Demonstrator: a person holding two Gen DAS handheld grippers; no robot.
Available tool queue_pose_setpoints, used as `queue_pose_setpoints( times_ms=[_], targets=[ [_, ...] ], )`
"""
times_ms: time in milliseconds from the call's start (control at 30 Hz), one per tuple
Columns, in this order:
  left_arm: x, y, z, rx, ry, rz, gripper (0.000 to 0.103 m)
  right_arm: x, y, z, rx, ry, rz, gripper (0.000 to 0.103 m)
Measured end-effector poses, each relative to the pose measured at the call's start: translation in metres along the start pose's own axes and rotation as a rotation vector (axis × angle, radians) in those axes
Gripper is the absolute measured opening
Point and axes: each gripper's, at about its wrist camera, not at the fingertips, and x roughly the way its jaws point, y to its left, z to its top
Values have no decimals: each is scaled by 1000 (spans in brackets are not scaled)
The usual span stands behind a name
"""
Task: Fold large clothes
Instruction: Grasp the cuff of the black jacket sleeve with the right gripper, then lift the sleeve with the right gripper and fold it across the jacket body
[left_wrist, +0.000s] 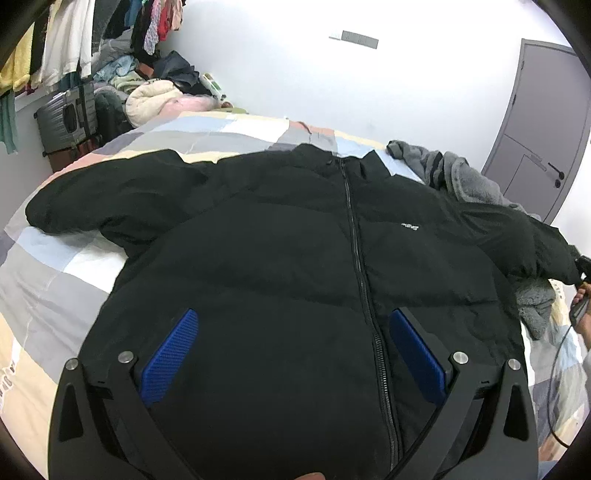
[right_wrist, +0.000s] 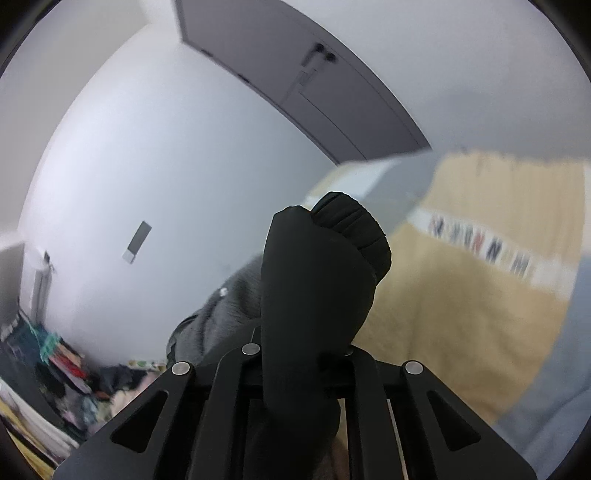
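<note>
— Clothes first, at the far left?

— Yes, a rail of hanging clothes (left_wrist: 62, 48) in the corner, with a grey suitcase (left_wrist: 66, 122) below it and a heap of bedding (left_wrist: 155, 99) beside that.

— And the thing I am folding?

— The black puffer jacket (left_wrist: 280, 258) lies face up on the bed (left_wrist: 48, 280), zipped, collar toward the far wall, both sleeves spread out to the sides. My left gripper (left_wrist: 293, 354) hangs over its lower front with the jaws wide apart; the blue pads (left_wrist: 171, 354) hold nothing.

— What lies past the jacket's right shoulder?

— A grey fleece garment (left_wrist: 458, 177), bunched on the patchwork cover, partly under the right sleeve. Behind it stands a grey door (left_wrist: 543, 122).

— And my right hand?

— My right gripper (right_wrist: 301, 347) is clamped tight on the cuff end of the sleeve (right_wrist: 317, 280). The ribbed cuff sticks up past the fingertips, lifted clear of the yellow part of the cover. From the left camera the sleeve's end reaches the frame's right edge, where my right hand (left_wrist: 581, 306) shows.
</note>
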Motion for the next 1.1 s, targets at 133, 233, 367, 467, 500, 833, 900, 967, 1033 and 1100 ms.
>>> queue_pose_setpoints(
  times_ms=[133,233,367,467,500,833,900,967,1033,1100],
  targets=[
    [-14,6,0,-1,-16,-20,103,-34,37,9,-59,-31,1,7],
    [-26,12,0,-1,-33,-37,103,-56,68,13,-97,-45,0,7],
    [-40,18,-1,1,-57,-47,103,-72,113,14,-151,-49,-41,7],
    [-47,23,0,-4,-70,-59,103,-85,146,15,-202,-58,-39,7],
    [-48,25,0,-5,-73,-62,103,-91,159,13,-226,-61,-38,7],
    [-51,28,-5,59,-73,-63,103,-127,312,-25,-506,-104,46,7],
    [-51,30,-6,59,-71,-76,103,-132,347,-42,-562,-107,81,7],
    [-53,33,-8,59,-70,-80,103,-134,379,-60,-599,-105,118,7],
    [-55,37,-8,53,-73,-88,103,-135,409,-80,-630,-99,153,7],
    [-58,41,-7,42,-76,-101,103,-134,441,-104,-672,-87,183,7]
  ],
)
